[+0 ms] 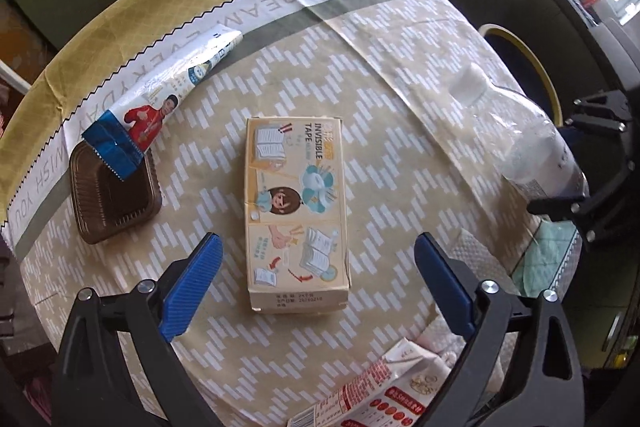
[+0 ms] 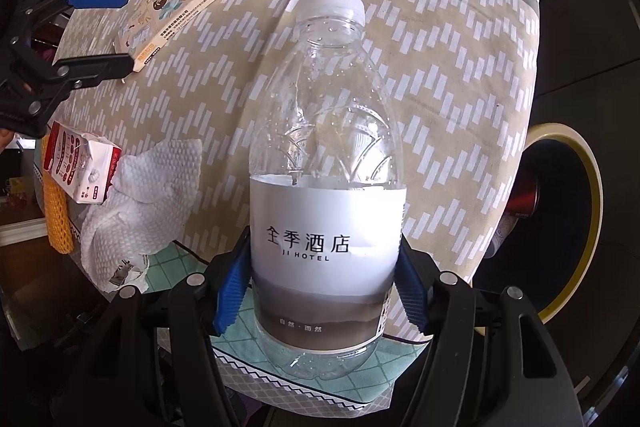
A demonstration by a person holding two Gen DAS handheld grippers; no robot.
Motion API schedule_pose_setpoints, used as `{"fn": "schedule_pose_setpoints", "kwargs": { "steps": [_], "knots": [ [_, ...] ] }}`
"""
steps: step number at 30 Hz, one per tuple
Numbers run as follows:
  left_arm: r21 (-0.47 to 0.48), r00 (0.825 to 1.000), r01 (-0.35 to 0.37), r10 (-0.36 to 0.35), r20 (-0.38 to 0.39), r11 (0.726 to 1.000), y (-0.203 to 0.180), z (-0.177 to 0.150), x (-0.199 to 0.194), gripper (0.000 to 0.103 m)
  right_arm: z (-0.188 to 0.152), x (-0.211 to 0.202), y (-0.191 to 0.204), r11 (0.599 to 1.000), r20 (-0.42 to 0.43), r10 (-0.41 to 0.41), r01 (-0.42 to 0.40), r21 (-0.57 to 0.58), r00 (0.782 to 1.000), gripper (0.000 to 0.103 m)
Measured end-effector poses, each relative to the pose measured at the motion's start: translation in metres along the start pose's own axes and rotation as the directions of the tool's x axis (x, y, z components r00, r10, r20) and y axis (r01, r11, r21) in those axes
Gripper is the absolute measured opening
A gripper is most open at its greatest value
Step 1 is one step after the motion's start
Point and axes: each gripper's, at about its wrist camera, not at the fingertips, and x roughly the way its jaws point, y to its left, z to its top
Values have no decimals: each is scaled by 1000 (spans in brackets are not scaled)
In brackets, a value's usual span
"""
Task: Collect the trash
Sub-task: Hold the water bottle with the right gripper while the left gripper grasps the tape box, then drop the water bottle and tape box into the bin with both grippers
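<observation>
1. The step in hand looks like carrying off a picked-up item: the right gripper (image 2: 324, 291) has its jaws clamped on the labelled middle of a clear plastic bottle (image 2: 326, 163), white cap pointing away, lifted above the bench (image 1: 400, 115); a yellow-rimmed bin (image 2: 588, 187) sits just off the bench edge, to the right in the right wrist view.
2. The next move, as I judge it, calls for swinging the bottle over that bin and letting go only once it is inside the rim.
3. The left gripper (image 1: 318, 287) hangs above the bench with jaws wide and nothing in them; the tape box (image 1: 296, 215) lies flat directly below, between the two blue pads (image 1: 192, 287) but not touched.
4. More trash waits: a snack wrapper (image 1: 168, 95) resting on a brown tray (image 1: 112, 199), a red-and-white carton (image 2: 80, 167), a crumpled paper towel (image 2: 152, 195).
</observation>
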Motion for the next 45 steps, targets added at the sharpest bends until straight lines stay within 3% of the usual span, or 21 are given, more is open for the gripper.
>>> {"fn": "schedule_pose_setpoints", "kwargs": {
  "steps": [7,10,13,15,21,31,34,39,45],
  "knots": [
    [-62,992,-76,70,-106,995,-4,11,27,91,-3,-6,5,1000,31,-13,13,6,999,63],
    [-67,988,-111,103,-115,992,-4,12,30,81,-4,-9,-2,999,55,13,-14,29,998,63],
    [-89,988,-121,112,-103,989,0,14,22,55,-6,-14,-20,995,73,69,-74,60,995,63],
    [-106,991,-93,82,-107,990,3,15,19,55,-7,-16,-31,990,94,104,-111,81,990,63],
    [-85,991,-110,104,-82,990,3,17,18,55,-13,-35,-53,976,158,167,-186,111,973,62],
    [-46,994,-105,104,-11,993,-20,23,-8,55,-50,-72,-124,941,280,177,-246,233,944,62],
    [-36,996,-92,92,6,995,-26,22,-18,55,-64,-75,-150,931,306,142,-232,283,941,62],
    [-3,997,-68,68,33,998,-44,15,-39,55,-79,-61,-195,916,277,14,-124,382,961,62],
    [67,998,-35,31,56,997,-78,20,-63,55,-75,-17,-240,881,238,-3,-110,461,971,65]
  ]
}}
